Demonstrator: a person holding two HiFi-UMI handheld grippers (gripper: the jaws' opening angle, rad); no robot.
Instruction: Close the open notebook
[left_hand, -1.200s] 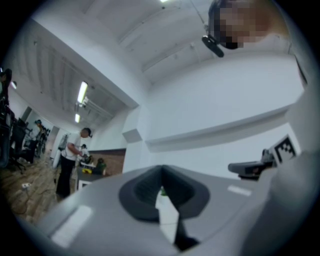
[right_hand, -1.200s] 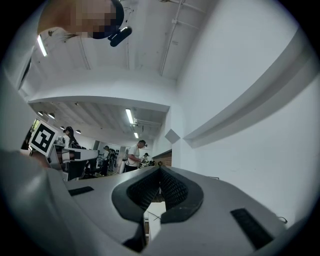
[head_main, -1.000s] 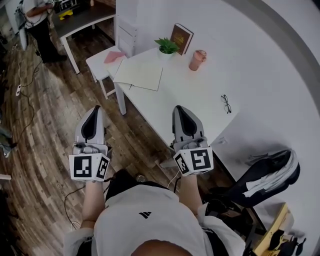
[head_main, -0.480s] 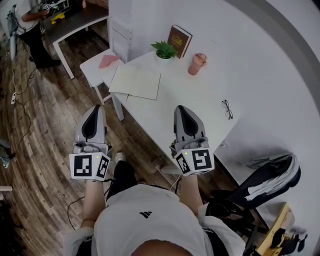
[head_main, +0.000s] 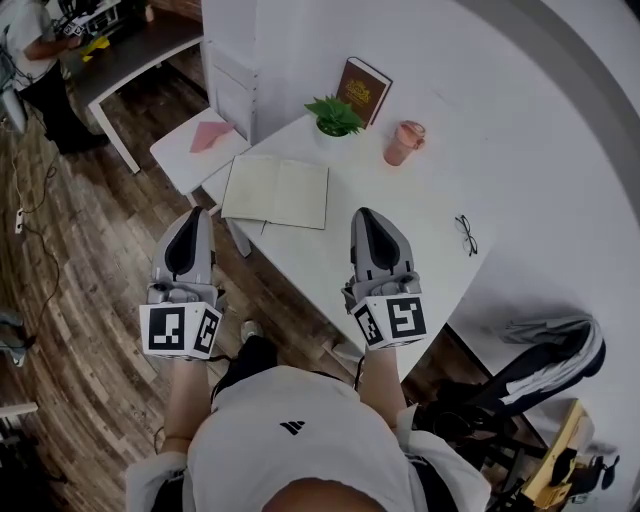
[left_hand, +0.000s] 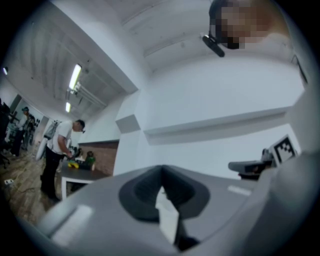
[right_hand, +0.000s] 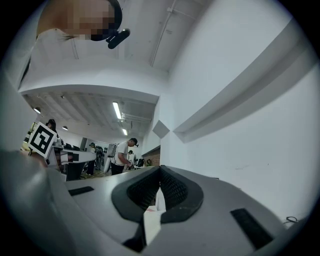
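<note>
Most of what lies below my left gripper is wooden floor; that gripper hangs off the left corner of the white table. My right gripper sits above the table's near edge. Far ahead and to the left of my left gripper stands a dark desk with a person bent at it. Behind my right gripper and to its right, a dark seat draped with clothing stands close to the table.

Just ahead of my left gripper is a small white chair with a pink sheet on it.

The open notebook lies flat on the table by its left corner, pages up. It is ahead of both tips and between them, and neither gripper touches it.

Both grippers point forward, side by side and well apart. In the left gripper view the jaws are pressed together with nothing between them. The right gripper view shows the same: pads meeting, nothing held.

Beyond the notebook, ahead of my right gripper, a brown book leans upright against the wall. A potted plant stands just in front of the book, and a pink cup stands to the plant's right. A pair of glasses lies on the table to the right of my right gripper.
</note>
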